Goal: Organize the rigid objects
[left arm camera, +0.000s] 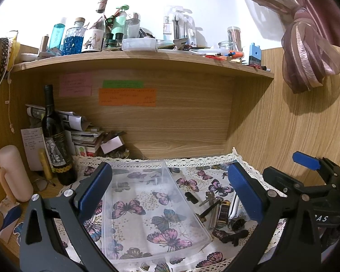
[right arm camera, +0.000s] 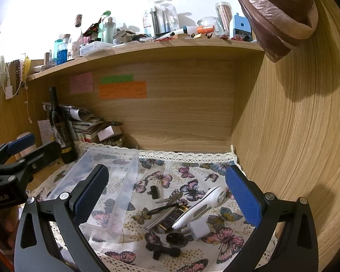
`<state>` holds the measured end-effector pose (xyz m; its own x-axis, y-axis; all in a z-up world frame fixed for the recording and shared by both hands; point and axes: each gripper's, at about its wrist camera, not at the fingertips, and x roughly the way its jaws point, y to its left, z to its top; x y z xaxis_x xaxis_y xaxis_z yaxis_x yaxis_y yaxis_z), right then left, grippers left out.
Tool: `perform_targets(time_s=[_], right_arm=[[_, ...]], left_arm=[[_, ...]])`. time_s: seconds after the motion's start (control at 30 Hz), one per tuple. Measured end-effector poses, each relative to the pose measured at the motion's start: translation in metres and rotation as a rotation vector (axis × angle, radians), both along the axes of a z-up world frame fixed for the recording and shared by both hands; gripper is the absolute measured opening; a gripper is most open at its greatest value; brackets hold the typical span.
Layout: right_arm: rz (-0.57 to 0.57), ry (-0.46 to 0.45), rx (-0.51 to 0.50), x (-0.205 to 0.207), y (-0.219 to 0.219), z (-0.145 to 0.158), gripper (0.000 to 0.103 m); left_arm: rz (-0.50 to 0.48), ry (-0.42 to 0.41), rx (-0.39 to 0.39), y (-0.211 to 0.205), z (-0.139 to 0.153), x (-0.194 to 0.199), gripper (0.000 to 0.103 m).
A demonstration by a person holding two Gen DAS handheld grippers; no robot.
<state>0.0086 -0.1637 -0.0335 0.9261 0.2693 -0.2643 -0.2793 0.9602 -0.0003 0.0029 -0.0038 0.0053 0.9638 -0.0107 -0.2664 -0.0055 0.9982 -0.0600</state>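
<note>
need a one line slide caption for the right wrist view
Open right hand-held gripper above small items beside an empty clear plastic bin on a butterfly tablecloth.

White letters "AS" showed on the right gripper [left arm camera: 306, 165] body. A clear package [left arm camera: 170, 26] on the shelf [left arm camera: 147, 56] read "harks". The sticky notes' [left arm camera: 127, 97] writing stayed illegible.

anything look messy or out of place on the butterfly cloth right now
Yes: the clear plastic bin sits empty while the small items lie in a loose heap beside it on the cloth: keys, a white handheld device, a white plug adapter and dark metal bits. Nothing looks spilled or broken.
</note>
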Motion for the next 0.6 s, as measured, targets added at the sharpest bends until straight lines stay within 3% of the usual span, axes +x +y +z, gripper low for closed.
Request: perform_targets(time_s=[0.6], right_arm=[[0.001, -0.005, -0.001, -0.0002, -0.0009, 0.0011, 0.103]], left_arm=[[-0.003, -0.006, 0.008, -0.0025, 0.0005, 0.0006, 0.103]])
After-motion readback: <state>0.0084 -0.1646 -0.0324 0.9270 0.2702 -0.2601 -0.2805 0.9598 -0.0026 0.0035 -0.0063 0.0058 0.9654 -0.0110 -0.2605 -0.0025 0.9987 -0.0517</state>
